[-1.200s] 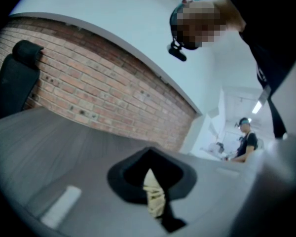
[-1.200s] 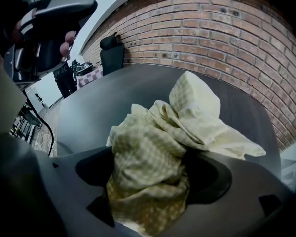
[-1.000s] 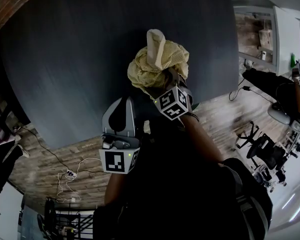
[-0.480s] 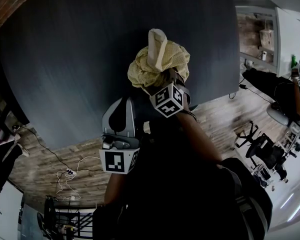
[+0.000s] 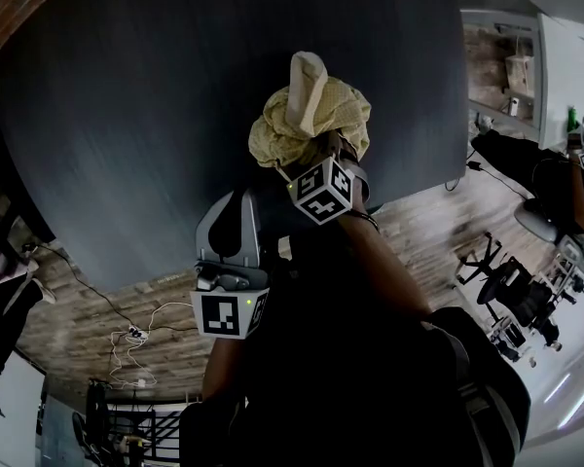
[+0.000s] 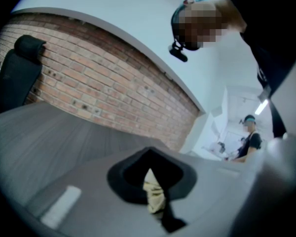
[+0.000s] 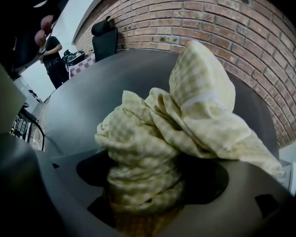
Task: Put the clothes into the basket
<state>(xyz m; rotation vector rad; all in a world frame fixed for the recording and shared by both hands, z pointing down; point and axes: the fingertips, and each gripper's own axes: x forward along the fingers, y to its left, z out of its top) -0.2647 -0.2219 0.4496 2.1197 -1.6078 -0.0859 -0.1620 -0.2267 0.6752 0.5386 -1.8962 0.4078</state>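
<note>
A round dark grey table fills the upper part of the head view. A plank floor runs below its near edge. On that floor, at the left, lies a tangle of pale cables.

The left gripper is held low, just off the table's near edge and close to the person's body, pointing up towards the tabletop. Its own view shows the two grey jaws brought together, with a dark teardrop opening behind the tips. A pale yellow sliver shows in the slit between them, and I cannot tell what it is. Beyond the jaws are the tabletop and a brick wall.

Just to the right and higher up, the right gripper is clamped on the yellow checked cloth. In its own view the jaws pinch the lower folds of the bundle. The rest bunches above them, with one rounded fold standing up on top. The cloth is over the table, a little in from the near edge. Whether any of it touches the top cannot be told.

Further right, off the table, a black office chair stands on the floor.
</note>
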